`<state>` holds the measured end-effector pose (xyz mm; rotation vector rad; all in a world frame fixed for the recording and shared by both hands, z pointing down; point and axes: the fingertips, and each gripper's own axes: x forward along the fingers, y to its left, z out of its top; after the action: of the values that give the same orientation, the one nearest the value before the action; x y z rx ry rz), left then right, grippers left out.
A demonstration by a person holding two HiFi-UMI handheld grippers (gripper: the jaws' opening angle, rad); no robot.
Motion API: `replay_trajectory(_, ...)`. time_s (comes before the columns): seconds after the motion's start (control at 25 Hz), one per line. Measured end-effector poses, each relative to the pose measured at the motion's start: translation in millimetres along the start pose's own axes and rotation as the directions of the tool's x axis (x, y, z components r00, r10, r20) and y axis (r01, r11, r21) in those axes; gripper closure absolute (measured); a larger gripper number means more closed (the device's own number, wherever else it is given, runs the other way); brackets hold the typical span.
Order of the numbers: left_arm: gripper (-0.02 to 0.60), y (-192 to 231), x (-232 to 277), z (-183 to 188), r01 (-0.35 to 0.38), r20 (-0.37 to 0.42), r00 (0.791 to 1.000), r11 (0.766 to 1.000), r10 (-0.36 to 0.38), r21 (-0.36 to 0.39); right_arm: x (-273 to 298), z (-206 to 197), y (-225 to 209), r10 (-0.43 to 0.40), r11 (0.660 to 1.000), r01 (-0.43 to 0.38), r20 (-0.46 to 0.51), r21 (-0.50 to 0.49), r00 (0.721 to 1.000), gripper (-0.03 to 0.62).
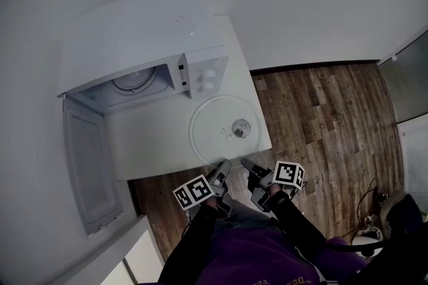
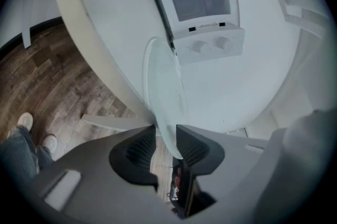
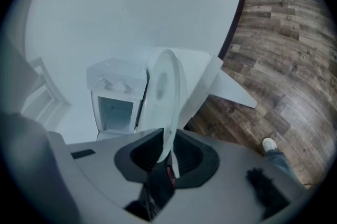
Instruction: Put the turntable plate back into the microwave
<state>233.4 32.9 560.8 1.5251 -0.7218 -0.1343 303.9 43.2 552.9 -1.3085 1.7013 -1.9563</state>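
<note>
the glass turntable plate point(image 1: 214, 133) lies on the near corner of the white table point(image 1: 150, 143), in front of the microwave point(image 1: 144, 43) with its door point(image 1: 90, 170) swung open. the left gripper point(image 1: 222, 167) and right gripper point(image 1: 248, 163), side by side, each pinch the plate's near rim between partly closed jaws

One microwave point(image 1: 144, 53), with one door point(image 1: 90, 166) standing open. Two knobs point(image 1: 208, 79) on the microwave's front panel. One ring point(image 1: 134, 81) inside the microwave. One plate point(image 1: 224, 128), round, clear glass, just in front of the microwave. One table point(image 1: 154, 146), white, under the microwave. Two grippers: left gripper point(image 1: 223, 168) and right gripper point(image 1: 250, 164), at the plate's rim, on the side away from the microwave. Two marker cubes point(image 1: 193, 192), one per gripper. Two shoes point(image 2: 23, 122), white, on the floor point(image 1: 321, 116), well apart from the microwave.
</note>
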Motion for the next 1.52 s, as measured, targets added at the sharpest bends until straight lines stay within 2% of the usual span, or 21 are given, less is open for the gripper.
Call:
replay_trajectory(0.08, 0.479, -6.5, -1.9, -0.8, -0.007, 0.002, 1.000, 0.996, 0.007, 0.089, -2.1, -1.8, 0.6, 0.005, 1.000, -0.005, -0.001, -0.003, 1.000, 0.530)
replay_trajectory(0.16, 0.491, -11.8, -2.8, 0.2, 0.002, 0.016, 1.000, 0.993, -0.004, 0.115, -3.5, -0.8, 2.4, 0.022, 1.000, -0.022, 0.007, 0.007, 1.000, 0.530)
replay_trajectory(0.36, 0.500, -18.0, -4.0, 1.5, 0.047, 0.038, 0.998, 0.996, -0.050, 0.071, -7.7, 1.5, 9.3, 0.060, 0.997, -0.060, 0.020, 0.037, 0.998, 0.539)
replay_trajectory(0.52, 0.494, -20.6, -4.2, 3.8, 0.070, 0.049, 0.996, 0.995, -0.073, 0.075, -10.1, 1.8, 12.6, 0.071, 0.996, -0.072, 0.021, 0.052, 0.997, 0.545)
replay_trajectory(0.64, 0.494, -21.7, -5.9, 11.7, 0.084, 0.089, 0.992, 0.995, -0.088, 0.045, -14.8, 0.2, 14.4, 0.069, 0.996, -0.070, 0.017, 0.050, 0.997, 0.546)
replay_trajectory(0.76, 0.492, -21.5, -7.2, 18.4, 0.102, 0.110, 0.989, 0.995, -0.104, 0.021, -17.7, -1.7, 18.6, 0.110, 0.992, -0.111, 0.020, 0.059, 0.994, 0.548)
replay_trajectory(0.88, 0.506, -20.2, -7.8, 20.9, 0.109, 0.121, 0.987, 0.994, -0.108, -0.006, -23.7, -3.3, 17.1, 0.091, 0.995, -0.091, 0.016, 0.044, 0.996, 0.548)
replay_trajectory(1.08, 0.520, -28.0, -11.3, 19.4, 0.142, 0.126, 0.982, 0.990, -0.141, 0.005, -29.9, -3.4, 19.1, 0.096, 0.995, -0.096, 0.025, 0.032, 0.995, 0.546)
replay_trajectory(1.2, 0.529, -35.5, -14.0, 21.8, 0.170, 0.163, 0.973, 0.985, -0.165, -0.019, -33.5, -1.5, 25.0, 0.102, 0.995, -0.102, 0.029, -0.007, 0.994, 0.540)
replay_trajectory(1.52, 0.523, -38.5, -26.6, 26.4, 0.181, 0.227, 0.958, 0.983, -0.173, -0.015, -32.6, -3.1, 37.9, 0.126, 0.991, -0.123, 0.054, -0.053, 0.991, 0.536)
